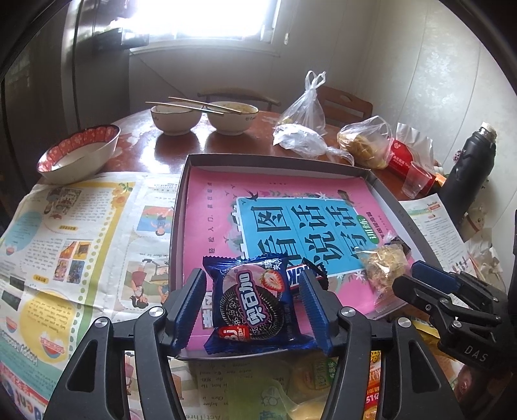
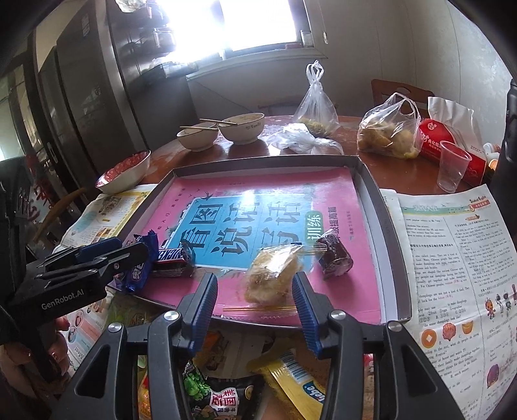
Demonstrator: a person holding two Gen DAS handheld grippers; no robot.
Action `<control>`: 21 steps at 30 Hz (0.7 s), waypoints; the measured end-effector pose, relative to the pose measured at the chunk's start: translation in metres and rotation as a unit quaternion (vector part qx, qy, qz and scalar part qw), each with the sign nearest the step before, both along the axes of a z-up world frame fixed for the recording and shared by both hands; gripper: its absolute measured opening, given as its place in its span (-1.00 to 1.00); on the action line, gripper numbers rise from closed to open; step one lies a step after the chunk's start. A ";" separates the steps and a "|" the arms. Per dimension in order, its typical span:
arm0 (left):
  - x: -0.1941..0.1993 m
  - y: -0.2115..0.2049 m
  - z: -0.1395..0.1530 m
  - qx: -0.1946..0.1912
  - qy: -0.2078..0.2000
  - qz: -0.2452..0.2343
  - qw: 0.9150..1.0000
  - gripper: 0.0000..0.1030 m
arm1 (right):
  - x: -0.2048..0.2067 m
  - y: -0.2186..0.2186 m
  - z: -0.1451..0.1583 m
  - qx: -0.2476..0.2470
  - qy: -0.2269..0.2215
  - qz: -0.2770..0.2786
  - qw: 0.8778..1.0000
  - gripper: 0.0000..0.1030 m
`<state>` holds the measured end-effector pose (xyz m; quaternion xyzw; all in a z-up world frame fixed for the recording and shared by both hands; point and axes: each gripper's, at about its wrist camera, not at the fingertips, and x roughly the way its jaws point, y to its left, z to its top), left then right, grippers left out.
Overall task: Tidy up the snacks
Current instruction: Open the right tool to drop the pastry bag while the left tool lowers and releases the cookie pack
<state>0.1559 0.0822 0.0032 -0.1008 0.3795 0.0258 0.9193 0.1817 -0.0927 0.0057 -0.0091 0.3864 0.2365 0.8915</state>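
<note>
The left hand-held gripper [image 1: 253, 310] stands with its blue pads apart on either side of a blue cookie pack [image 1: 255, 307], which lies at the near edge of the tray [image 2: 371, 181], with gaps showing between pads and wrapper. No earlier view is given, so this reads as a pack lying free rather than one gripped. The right hand-held gripper [image 2: 255, 300] is also spread, framing a clear-wrapped pastry [image 2: 274, 278] in the tray's near middle; whether its pads touch the wrapper cannot be told. Inside the tray, which is lined with a pink book [image 2: 258, 194], four items now sit along the near edge: the cookie pack at the left, a chocolate bar [image 2: 171, 258] just beside it, the pastry, and a dark wrapped cake [image 2: 334, 258] to the pastry's right. The job looks partly done: several more packets [image 2: 219, 397] still lie in front of the tray, among them a yellow wrapper [image 2: 297, 384], and most of the tray remains bare. The tray rests on newspaper [image 2: 452, 258] spread over a round wooden desk [image 1: 181, 145]. Beyond the tray stand two white bowls [image 1: 206, 118] bridged by chopsticks [image 1: 194, 105], a red-patterned bowl [image 1: 80, 152] to its left, plastic bags [image 2: 387, 129], a clear cup [image 2: 452, 168] and a dark flask [image 1: 475, 168] to its right. A bright window [image 1: 206, 19] washes out the far wall.
</note>
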 end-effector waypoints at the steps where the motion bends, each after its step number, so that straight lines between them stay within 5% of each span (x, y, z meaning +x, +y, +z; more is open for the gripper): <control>1: 0.000 0.000 0.000 0.002 0.000 0.001 1.000 0.20 | 0.000 0.000 0.000 -0.002 0.000 0.000 1.000 -0.07; 21: -0.013 0.010 0.012 0.005 -0.013 0.024 1.000 0.25 | -0.011 0.000 0.011 0.001 -0.019 0.009 1.000 0.01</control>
